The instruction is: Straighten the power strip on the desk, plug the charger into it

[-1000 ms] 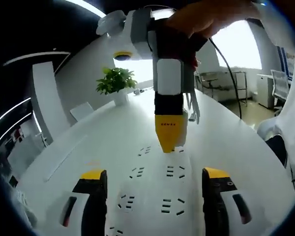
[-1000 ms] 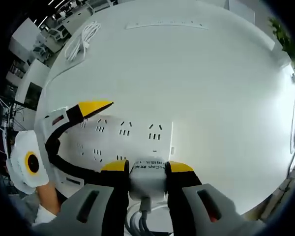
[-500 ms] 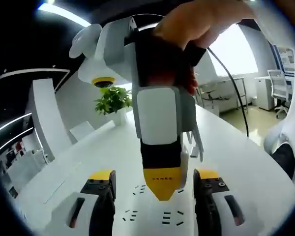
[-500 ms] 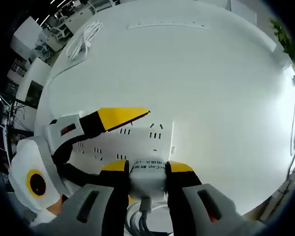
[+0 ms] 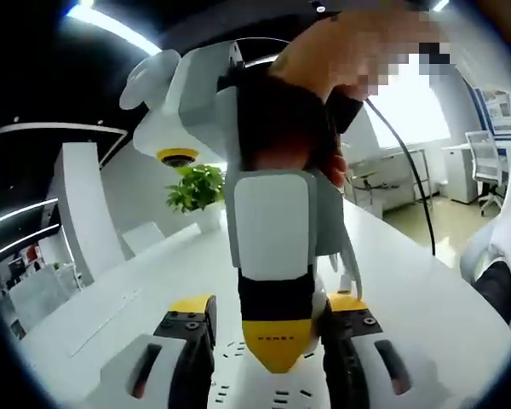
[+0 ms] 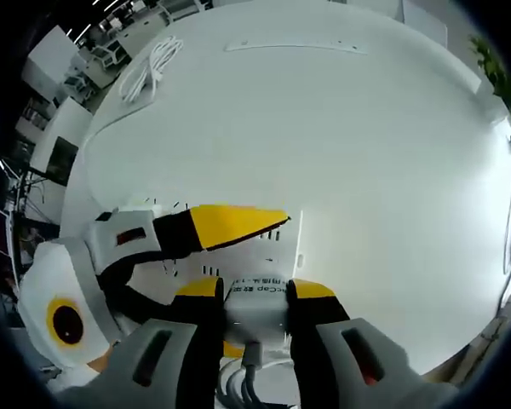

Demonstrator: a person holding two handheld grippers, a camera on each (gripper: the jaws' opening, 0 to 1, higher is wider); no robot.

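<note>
White charger (right gripper clamps) over power strip.

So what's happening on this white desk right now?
A person is working with two handheld grippers over a white power strip on the desk. The right gripper is shut on a white charger, held at the strip's near edge, not visibly plugged in. The left gripper reaches across above the sockets; its jaws frame the right gripper in the left gripper view. A coiled white cable lies farther off.
</note>
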